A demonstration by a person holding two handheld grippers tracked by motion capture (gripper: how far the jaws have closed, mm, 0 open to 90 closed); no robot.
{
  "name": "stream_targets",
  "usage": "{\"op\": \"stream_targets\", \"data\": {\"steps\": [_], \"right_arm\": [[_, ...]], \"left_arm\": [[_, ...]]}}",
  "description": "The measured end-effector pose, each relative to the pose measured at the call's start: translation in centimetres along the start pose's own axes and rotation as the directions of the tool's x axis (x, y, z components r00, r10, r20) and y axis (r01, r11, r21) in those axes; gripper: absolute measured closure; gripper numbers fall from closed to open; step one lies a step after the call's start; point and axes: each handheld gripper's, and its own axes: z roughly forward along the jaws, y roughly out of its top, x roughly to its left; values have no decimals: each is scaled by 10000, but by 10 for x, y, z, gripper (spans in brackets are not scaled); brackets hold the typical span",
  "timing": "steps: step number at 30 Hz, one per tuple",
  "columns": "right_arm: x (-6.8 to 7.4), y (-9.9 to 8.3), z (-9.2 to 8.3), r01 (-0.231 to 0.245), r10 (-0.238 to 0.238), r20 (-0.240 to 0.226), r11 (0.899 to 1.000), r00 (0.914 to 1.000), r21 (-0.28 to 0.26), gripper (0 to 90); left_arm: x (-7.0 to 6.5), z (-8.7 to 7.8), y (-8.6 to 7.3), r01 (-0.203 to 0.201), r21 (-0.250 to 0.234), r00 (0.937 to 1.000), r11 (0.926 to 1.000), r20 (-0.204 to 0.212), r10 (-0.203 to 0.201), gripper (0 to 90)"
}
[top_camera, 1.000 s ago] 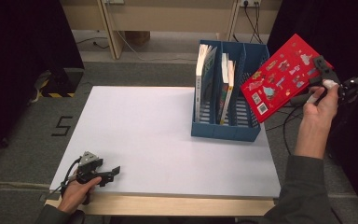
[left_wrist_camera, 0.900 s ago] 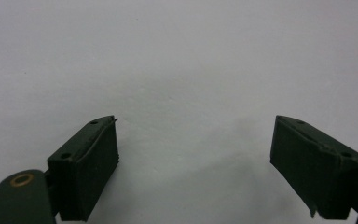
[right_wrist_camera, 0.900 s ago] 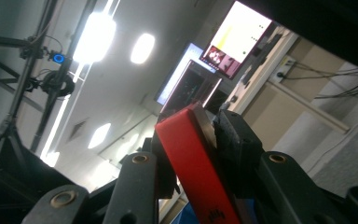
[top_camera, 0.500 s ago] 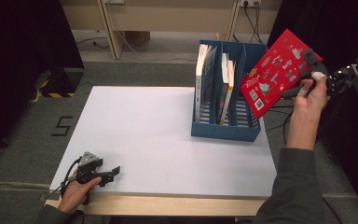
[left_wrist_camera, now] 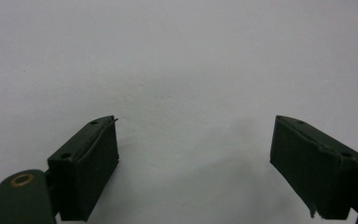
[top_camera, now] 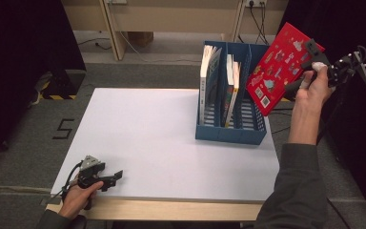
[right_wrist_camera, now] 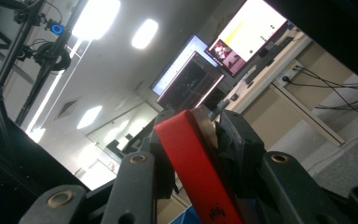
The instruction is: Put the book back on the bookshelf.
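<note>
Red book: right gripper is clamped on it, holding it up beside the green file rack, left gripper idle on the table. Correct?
Not quite: the file rack is blue, as the high view shows. The right gripper does clamp the red book, and the left gripper idles on the table.

A: Surface [top_camera: 147, 129]?
B: White, with a wooden front edge.
A: Items on it?
B: Blue file rack [top_camera: 231, 129] at the far right, holding books [top_camera: 208, 71]. Left tongs [top_camera: 114, 179] rest near the front left corner.

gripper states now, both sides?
Left hand-held gripper: open, empty, resting on the white table.
Right hand-held gripper: shut on the red book, held in the air beside the blue file rack.
</note>
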Motion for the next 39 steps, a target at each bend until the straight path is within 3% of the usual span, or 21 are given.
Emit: {"op": "stream_targets", "data": {"steps": [3, 8, 14, 16, 23, 25, 30, 35, 39], "right_arm": [[2, 5, -1, -60, 60, 18, 9996, 10000, -271, 687], [1, 3, 7, 388, -373, 387, 9984, 9986, -400, 683], [-2, -13, 21, 324, -324, 122, 9995, 9994, -67, 682], [-4, -19, 27, 556, -556, 279, 9985, 9981, 17, 679], [-25, -44, 39, 471, -489, 365, 9978, 9981, 463, 668], [-26, -45, 38, 766, -773, 202, 9964, 9968, 372, 668], [-22, -49, 35, 887, -883, -92, 9945, 9960, 556, 664], [-16, -52, 36, 914, -916, 26, 9947, 9958, 462, 660], [-22, -47, 37, 689, -698, 349, 9973, 9969, 262, 666]], "left_arm": [[0, 0, 0, -16, 8, 10000, 10000, 10, 16, 146], [-1, 0, 0, -36, 20, 10000, 10000, 8, 36, 145], [-1, 0, 0, -34, 18, 10000, 10000, 13, 34, 145], [0, -1, -1, -11, 1, 10000, 10000, 27, 11, 145], [0, -1, -1, -42, 14, 10000, 10000, 40, 42, 145], [0, -1, -1, -32, 14, 10000, 10000, 38, 32, 145], [-1, -1, -1, 3, 20, 10000, 10000, 19, -4, 143], [-1, -1, -1, -2, 17, 10000, 10000, 35, 1, 143], [0, -1, -1, -11, -22, 10000, 10000, 77, 11, 143]]}}
